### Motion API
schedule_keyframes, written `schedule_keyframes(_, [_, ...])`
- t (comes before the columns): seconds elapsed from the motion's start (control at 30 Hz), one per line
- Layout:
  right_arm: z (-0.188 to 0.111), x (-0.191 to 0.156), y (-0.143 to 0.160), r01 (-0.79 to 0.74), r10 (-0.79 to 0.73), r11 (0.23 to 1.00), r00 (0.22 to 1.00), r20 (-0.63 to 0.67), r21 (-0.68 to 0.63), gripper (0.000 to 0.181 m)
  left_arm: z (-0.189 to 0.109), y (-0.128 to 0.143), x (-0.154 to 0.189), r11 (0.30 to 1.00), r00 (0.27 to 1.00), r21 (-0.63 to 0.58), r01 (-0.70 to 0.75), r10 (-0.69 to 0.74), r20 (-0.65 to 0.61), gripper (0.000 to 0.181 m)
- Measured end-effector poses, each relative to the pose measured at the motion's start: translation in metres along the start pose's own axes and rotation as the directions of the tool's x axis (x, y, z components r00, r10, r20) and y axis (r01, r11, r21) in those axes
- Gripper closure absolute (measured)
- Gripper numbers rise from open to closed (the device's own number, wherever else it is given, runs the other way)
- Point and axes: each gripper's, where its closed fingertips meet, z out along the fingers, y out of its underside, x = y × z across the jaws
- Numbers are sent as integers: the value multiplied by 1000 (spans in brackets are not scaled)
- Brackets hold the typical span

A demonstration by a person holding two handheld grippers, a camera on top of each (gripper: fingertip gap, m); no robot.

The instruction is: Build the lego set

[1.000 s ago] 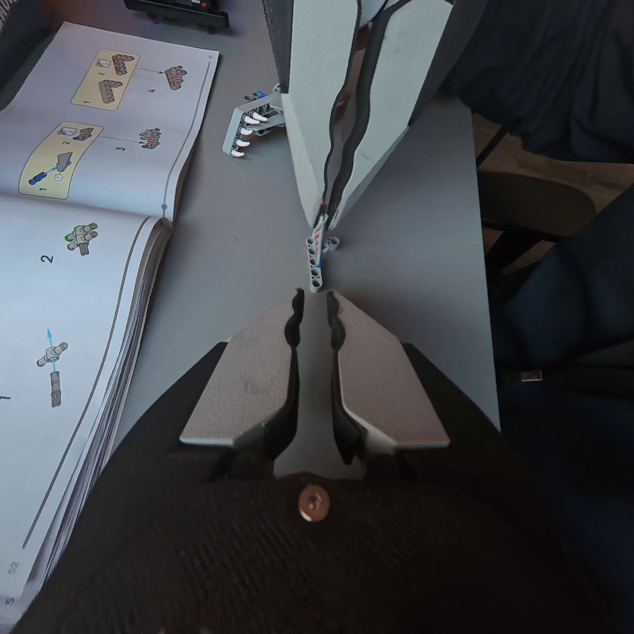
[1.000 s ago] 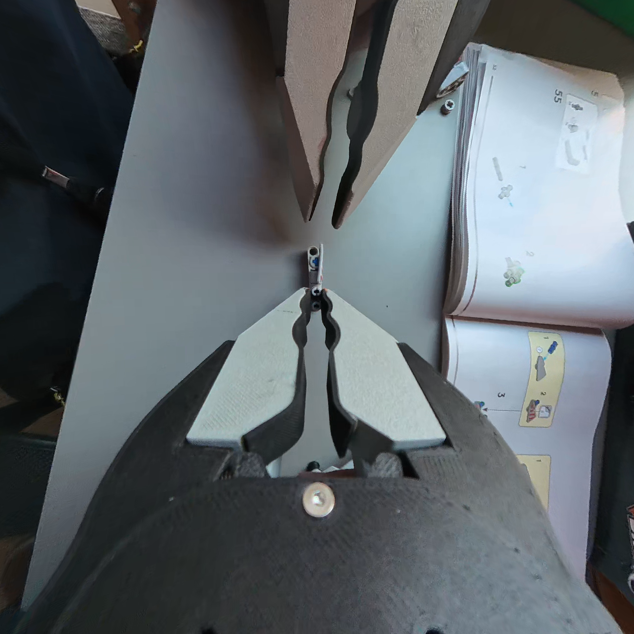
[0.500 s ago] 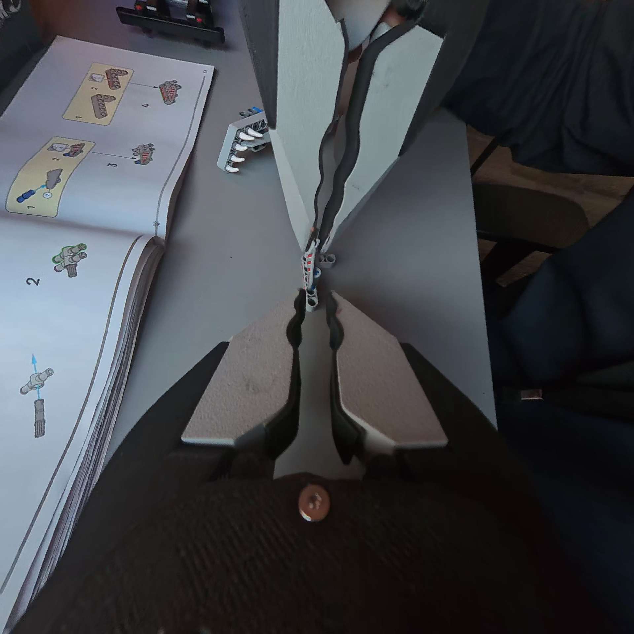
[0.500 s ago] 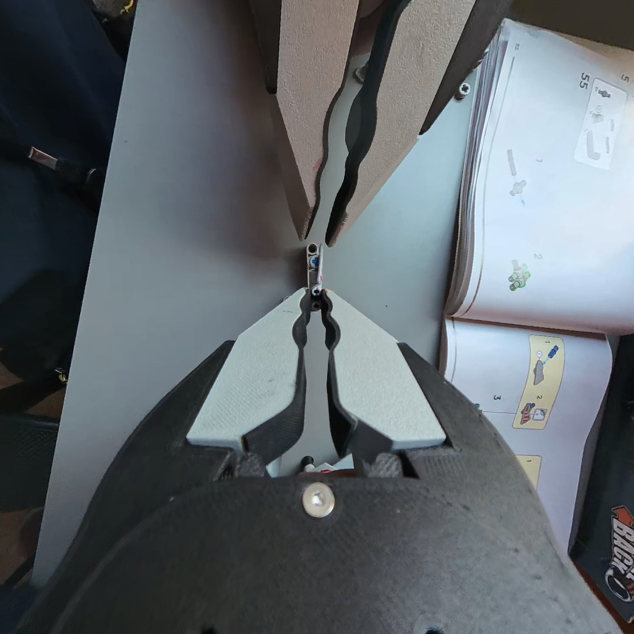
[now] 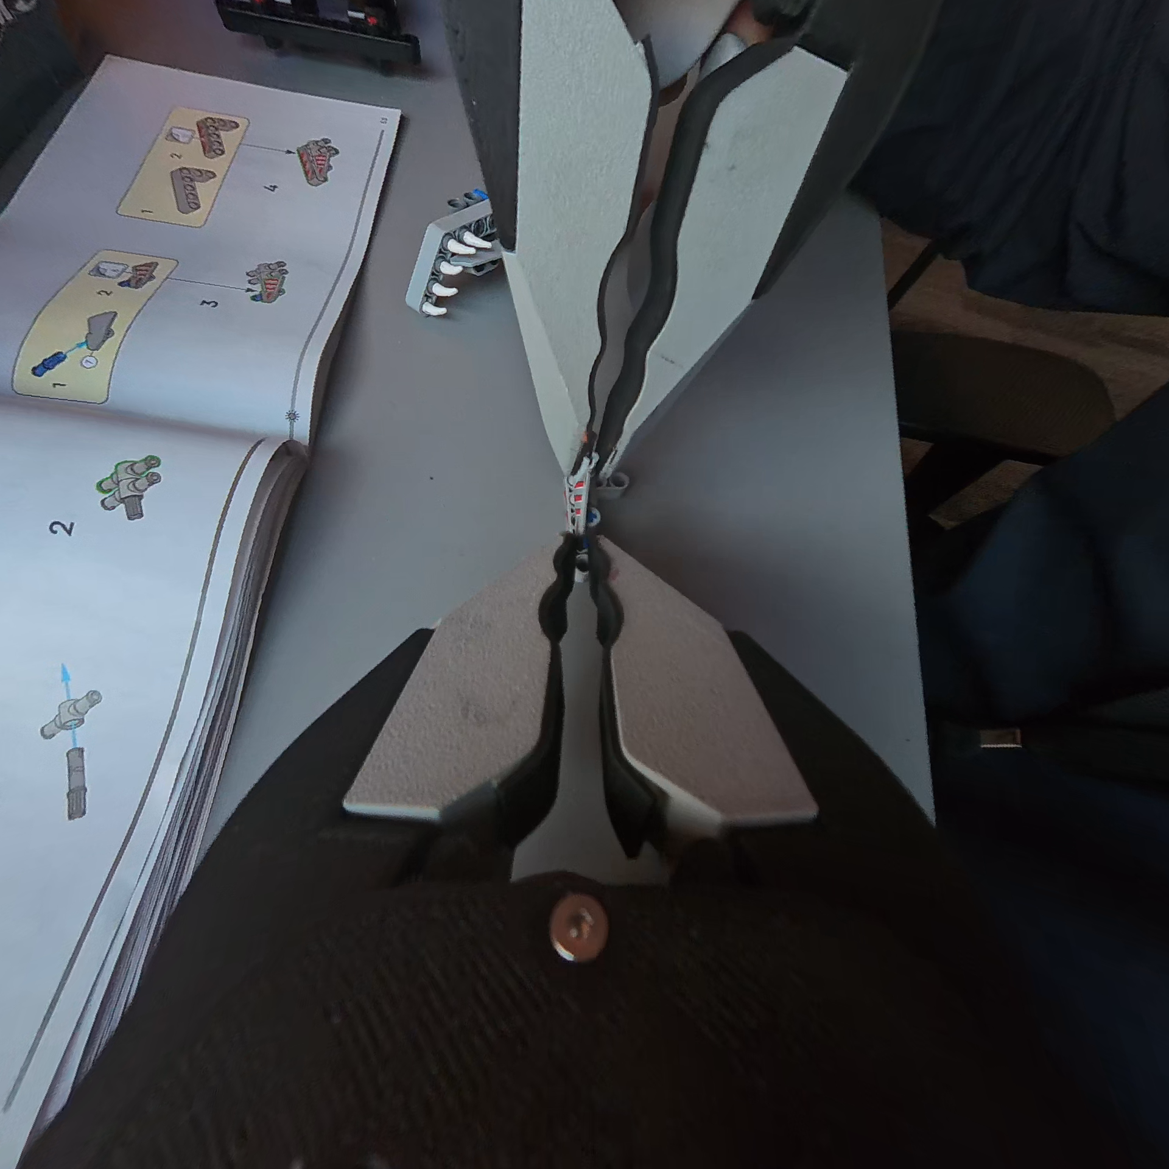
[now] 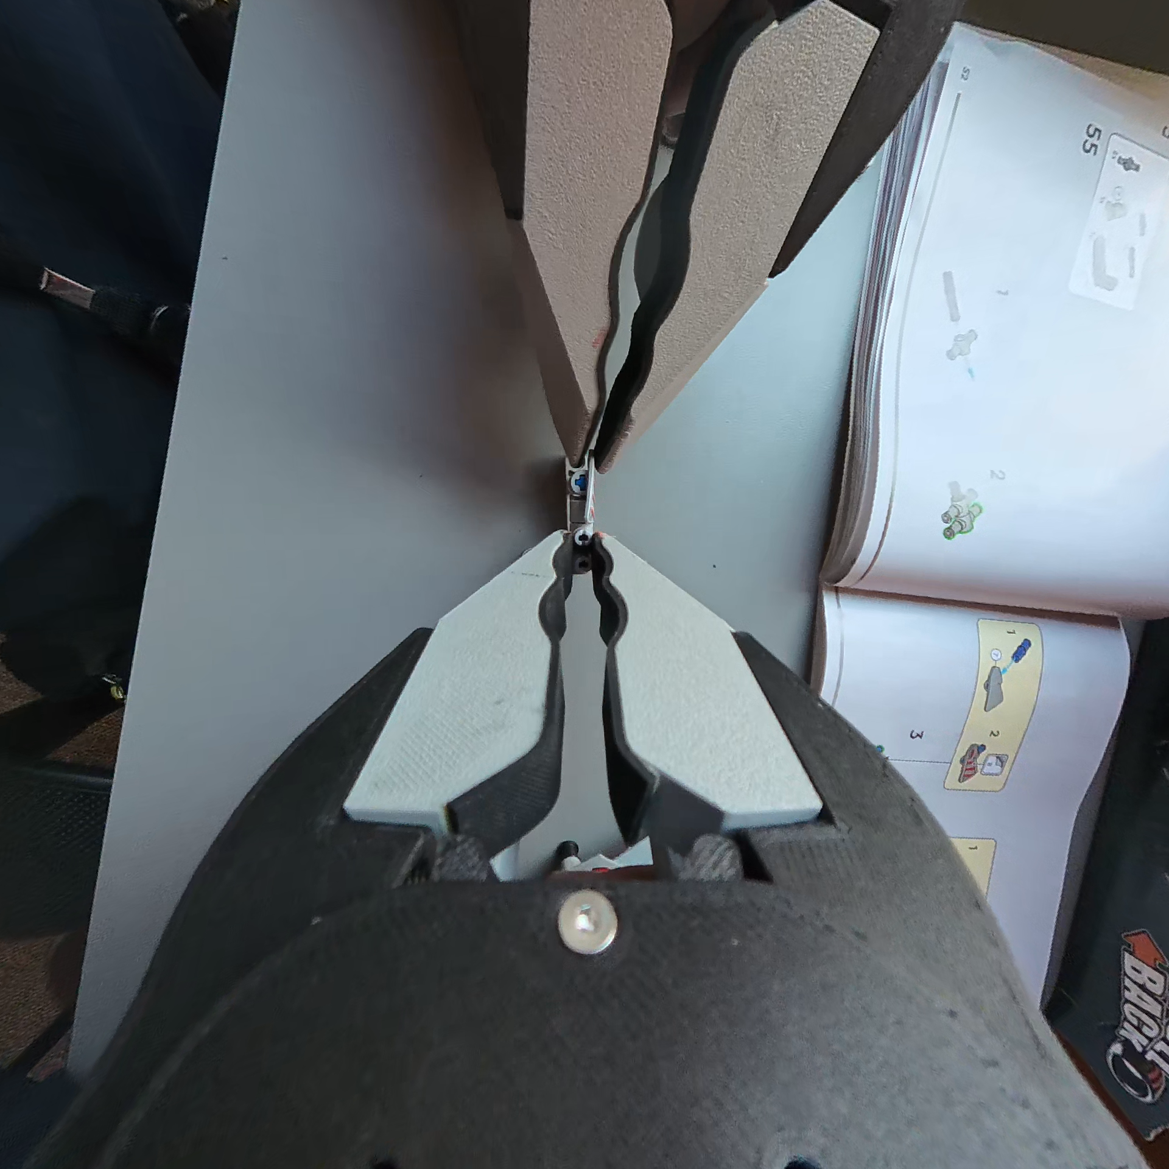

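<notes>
A small grey Lego beam assembly (image 5: 577,500) with red marks and blue pins hangs between my two grippers above the grey table (image 5: 392,569). My left gripper (image 5: 582,560) is shut on its near end. My right gripper (image 5: 594,458) comes in from the far side, tip to tip with the left. In the right wrist view my right gripper (image 6: 582,550) is shut on the assembly (image 6: 581,493), and the left gripper (image 6: 588,458) pinches the other end. A second grey assembly with white teeth (image 5: 452,265) lies on the table behind, partly hidden by the right gripper.
An open instruction booklet (image 5: 158,443) lies beside the grippers, also in the right wrist view (image 6: 1012,379). A black object (image 5: 316,25) sits at the far table end. The table edge (image 5: 898,506) is close by, with a chair and dark clothing beyond. A dark box (image 6: 1126,791) lies past the booklet. My left and right fingertips are right by each other. My right tips are roughly 25 cm from the black object (image 5: 316,25).
My left gripper has moved forward to the beam and narrowed its fingers onto the free end. My right gripper has kept its hold and come slightly closer.
</notes>
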Motion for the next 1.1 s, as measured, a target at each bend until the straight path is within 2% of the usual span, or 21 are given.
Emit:
schedule_keyframes(0.53, [1,1,1,11,-12,1000,999,-39,-23,179,1,1,-4,1000,1000,-11,-1,1,20,181])
schedule_keyframes(0.97, [2,1,1,16,-14,998,999,-46,55,178,2,0,-5,999,998,-23,-41,42,41,181])
schedule_keyframes(1.1, [1,2,1,-28,26,994,999,18,107,178,3,0,-4,999,998,-25,-47,48,47,181])
